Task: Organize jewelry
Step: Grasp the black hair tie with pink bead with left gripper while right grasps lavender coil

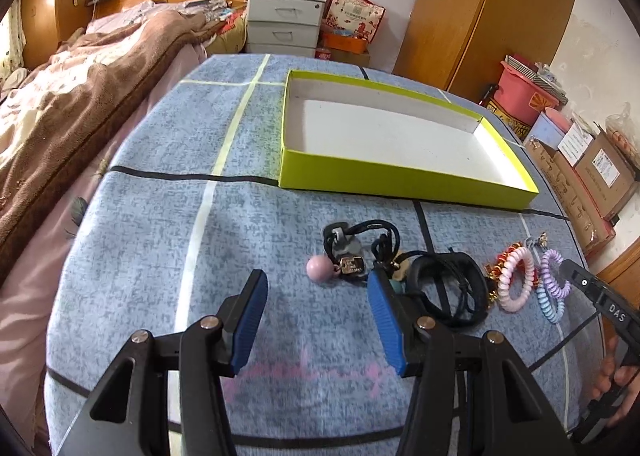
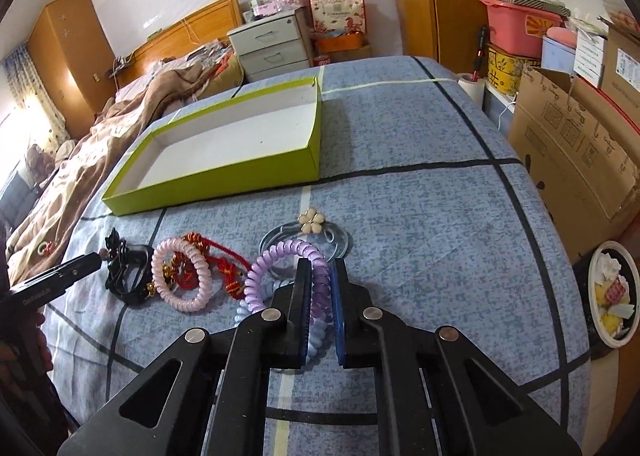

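An empty lime-green box (image 1: 400, 180) (image 2: 224, 186) with a white inside lies on the blue cloth. In front of it lie hair ties and bracelets: a pink ball tie (image 1: 319, 267), black bands (image 1: 444, 288), a red and gold bracelet (image 2: 216, 256), a pink coil (image 1: 516, 280) (image 2: 180, 276) and a purple and blue coil (image 1: 554, 284) (image 2: 276, 276). My left gripper (image 1: 316, 296) is open just before the pink ball. My right gripper (image 2: 320, 268) is shut on the purple and blue coil, which still lies on the cloth. A flower tie (image 2: 310, 221) lies beyond it.
The cloth (image 1: 168, 248) covers a table beside a bed (image 1: 72, 96). Cardboard boxes (image 2: 576, 144) stand along the right edge. A bowl of scraps (image 2: 612, 292) sits low at the right. A drawer unit (image 1: 284, 22) stands behind.
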`<state>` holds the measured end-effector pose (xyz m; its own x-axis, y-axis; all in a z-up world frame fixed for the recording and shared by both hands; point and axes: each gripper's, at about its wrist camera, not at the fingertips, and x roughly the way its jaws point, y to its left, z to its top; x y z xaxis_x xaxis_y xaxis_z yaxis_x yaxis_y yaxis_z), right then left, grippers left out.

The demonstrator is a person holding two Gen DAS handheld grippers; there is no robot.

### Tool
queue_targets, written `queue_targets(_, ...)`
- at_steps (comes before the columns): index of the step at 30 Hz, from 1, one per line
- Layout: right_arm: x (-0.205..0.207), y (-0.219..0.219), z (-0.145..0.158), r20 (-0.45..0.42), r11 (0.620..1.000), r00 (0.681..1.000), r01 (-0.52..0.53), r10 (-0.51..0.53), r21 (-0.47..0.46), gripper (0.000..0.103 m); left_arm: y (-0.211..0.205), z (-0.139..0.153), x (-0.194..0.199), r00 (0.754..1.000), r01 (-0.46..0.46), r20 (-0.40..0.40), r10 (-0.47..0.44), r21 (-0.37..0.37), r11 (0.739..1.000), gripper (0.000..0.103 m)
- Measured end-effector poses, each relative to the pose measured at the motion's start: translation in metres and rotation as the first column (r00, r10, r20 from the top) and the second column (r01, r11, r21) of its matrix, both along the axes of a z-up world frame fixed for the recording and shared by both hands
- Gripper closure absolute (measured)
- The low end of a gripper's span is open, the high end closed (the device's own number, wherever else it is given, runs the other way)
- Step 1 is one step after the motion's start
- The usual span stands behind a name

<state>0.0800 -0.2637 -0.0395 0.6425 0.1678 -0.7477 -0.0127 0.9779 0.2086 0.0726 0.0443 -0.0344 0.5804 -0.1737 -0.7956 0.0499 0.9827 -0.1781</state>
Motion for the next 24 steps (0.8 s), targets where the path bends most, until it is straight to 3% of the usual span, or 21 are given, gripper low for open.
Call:
queue_targets(11,0.0,0.007,0.004,0.015,1.0,1.0,-0.006,0.005,0.007,0.093,0.006,-0.003,0.011,1.0,-0.026,0.009,0.027,-0.038,0.999,0.049)
queue_targets(19,0.002,0.008,0.003,0.011,1.0,1.0,-0.004,0.004,0.008,0.093,-0.013,-0.005,0.012,1.0,0.022,0.018,-0.024,0.101,0.995,0.05)
queue_targets(20,0.002,0.008,0.003,0.011,1.0,1.0,-0.004,0.004,0.009,0.093,-0.013,-0.005,0.012,1.0,0.025,0.017,-0.026,0.102,0.994,0.051)
queue_targets(24,0.002,0.008,0.003,0.011,1.0,1.0,-0.001,0.001,0.015,0.093,-0.015,-0.003,0.013,0.998,0.055,0.015,-0.057,0.095,0.994,0.074)
